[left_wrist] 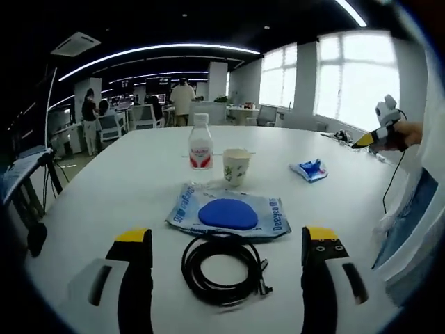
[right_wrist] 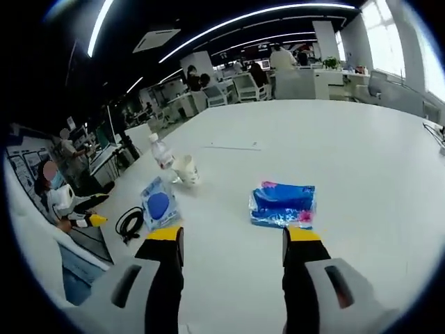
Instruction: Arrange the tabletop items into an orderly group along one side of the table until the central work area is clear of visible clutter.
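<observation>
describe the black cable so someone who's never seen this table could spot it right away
On the big white table, look at the edge nearest the left tongs, just in front of the clear packet with the blue pad. The black cable lies there wound into a flat round coil. It is the only black thing among the items; the bottle, paper cup and packets are pale or blue.

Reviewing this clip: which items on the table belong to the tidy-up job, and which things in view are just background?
Belong to the job:
water bottle
paper cup
flat packet with blue disc
coiled black cable
small blue packet
white table

Just background:
office desks and chairs
people standing at the back
windows
</observation>
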A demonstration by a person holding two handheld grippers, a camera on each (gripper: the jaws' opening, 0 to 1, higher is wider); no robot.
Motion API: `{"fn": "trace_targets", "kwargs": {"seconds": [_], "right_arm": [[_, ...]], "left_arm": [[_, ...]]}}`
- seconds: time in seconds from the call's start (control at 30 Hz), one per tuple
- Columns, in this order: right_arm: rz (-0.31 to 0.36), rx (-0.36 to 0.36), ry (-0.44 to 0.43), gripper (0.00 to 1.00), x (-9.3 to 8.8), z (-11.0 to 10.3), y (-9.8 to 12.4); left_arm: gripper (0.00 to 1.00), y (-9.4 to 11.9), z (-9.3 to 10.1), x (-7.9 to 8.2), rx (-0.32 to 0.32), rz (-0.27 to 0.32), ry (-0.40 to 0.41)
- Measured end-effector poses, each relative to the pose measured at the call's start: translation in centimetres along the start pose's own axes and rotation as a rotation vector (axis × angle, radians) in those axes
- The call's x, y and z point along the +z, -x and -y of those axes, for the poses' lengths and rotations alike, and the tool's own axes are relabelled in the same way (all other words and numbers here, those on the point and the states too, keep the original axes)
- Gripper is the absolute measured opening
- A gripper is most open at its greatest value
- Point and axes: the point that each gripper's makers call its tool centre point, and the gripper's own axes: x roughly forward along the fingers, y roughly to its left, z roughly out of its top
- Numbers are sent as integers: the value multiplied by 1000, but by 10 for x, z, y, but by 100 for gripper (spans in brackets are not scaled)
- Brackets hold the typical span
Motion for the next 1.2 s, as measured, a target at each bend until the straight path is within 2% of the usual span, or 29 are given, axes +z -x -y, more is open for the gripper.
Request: {"fn": "trace_targets", "kwargs": {"seconds": [0.07, 0.1, 0.23, 0.3, 0.4, 0.5, 0.57, 0.6, 0.67, 0.87, 1.0, 1.13, 1.2], "right_arm": [[1, 17, 13, 56, 4, -5, -6], [-2, 24, 20, 56, 6, -7, -11], [-9, 46, 37, 56, 12, -14, -26], [-6, 55, 47, 56, 17, -18, -31], [-7, 73, 84, 56, 24, -26, -40], [-30, 89, 130, 56, 27, -34, -50], [-33, 101, 159, 56, 32, -41, -55], [-27, 113, 176, 56, 36, -47, -59], [-21, 130, 184, 55, 43, -54, -67], [-29, 178, 229, 53, 56, -75, -92], [-55, 228, 324, 51, 65, -95, -111], [-57, 269, 357, 47, 78, -111, -129], [-88, 284, 420, 46, 81, -118, -143]], "left_arm": [[98, 6, 7, -3, -28, -12, -16], [98, 9, 9, -9, -34, -40, -26], [98, 17, 14, -21, -46, -68, 1], [97, 22, 18, -25, -47, -88, -11], [95, 26, 15, -25, -31, -65, -30], [92, 23, 8, -34, -14, -110, 8], [87, 24, 11, -34, -17, -105, 4], [85, 24, 13, -34, -24, -104, -35], [84, 21, 15, -34, -28, -110, -51], [80, 22, 18, -37, -45, -119, -35], [79, 22, 19, -42, -56, -143, -21], [78, 23, 16, -41, -36, -140, -19], [77, 23, 15, -42, -32, -144, -20]]}}
